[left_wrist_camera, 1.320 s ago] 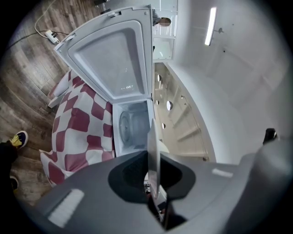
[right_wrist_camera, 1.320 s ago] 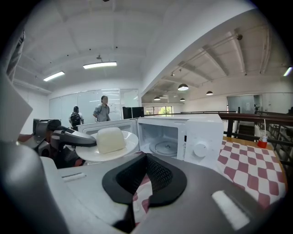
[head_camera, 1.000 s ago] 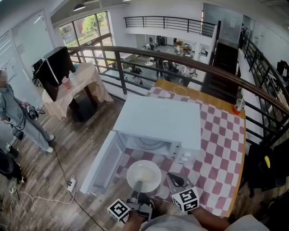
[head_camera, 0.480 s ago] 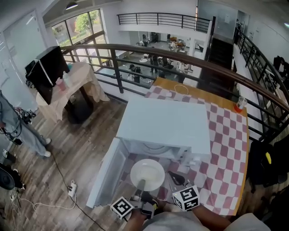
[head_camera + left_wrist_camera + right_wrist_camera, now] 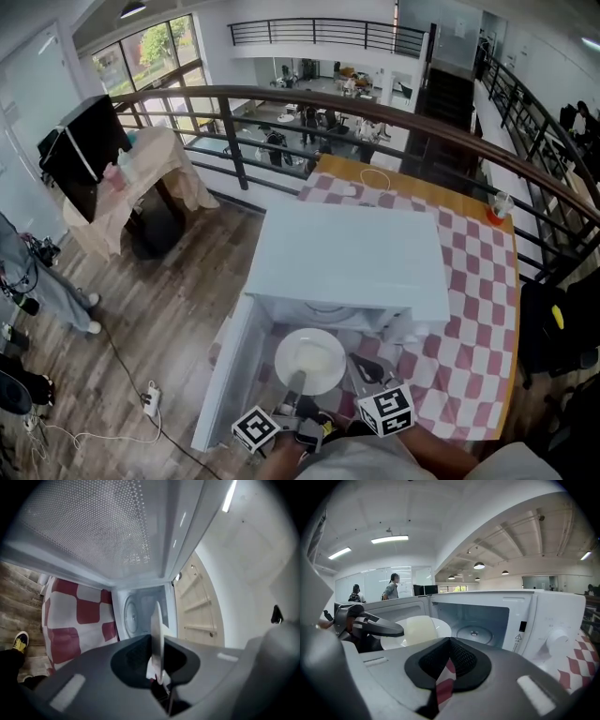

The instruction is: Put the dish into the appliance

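Note:
A white plate [image 5: 309, 361] with a pale mound on it hangs level just in front of the open white microwave [image 5: 347, 253]. My left gripper [image 5: 298, 384] is shut on the plate's near rim. In the left gripper view the plate [image 5: 156, 620] shows edge-on between the pads, with the cavity and glass turntable [image 5: 131, 616] straight ahead. My right gripper [image 5: 367, 371] hovers to the right of the plate, shut with nothing in it. In the right gripper view, the plate [image 5: 417, 630] and left gripper [image 5: 370, 625] are at left and the cavity [image 5: 473, 620] is ahead.
The microwave door [image 5: 228, 366] swings out to the left over the table edge. The red and white checked cloth [image 5: 469, 319] covers the table. A cup [image 5: 494, 221] stands at the far right corner, by the railing [image 5: 375, 108]. A person [image 5: 37, 281] stands on the floor at left.
Both grippers and the plate have moved forward toward the microwave's opening. The plate's far rim now sits closer to the cavity.

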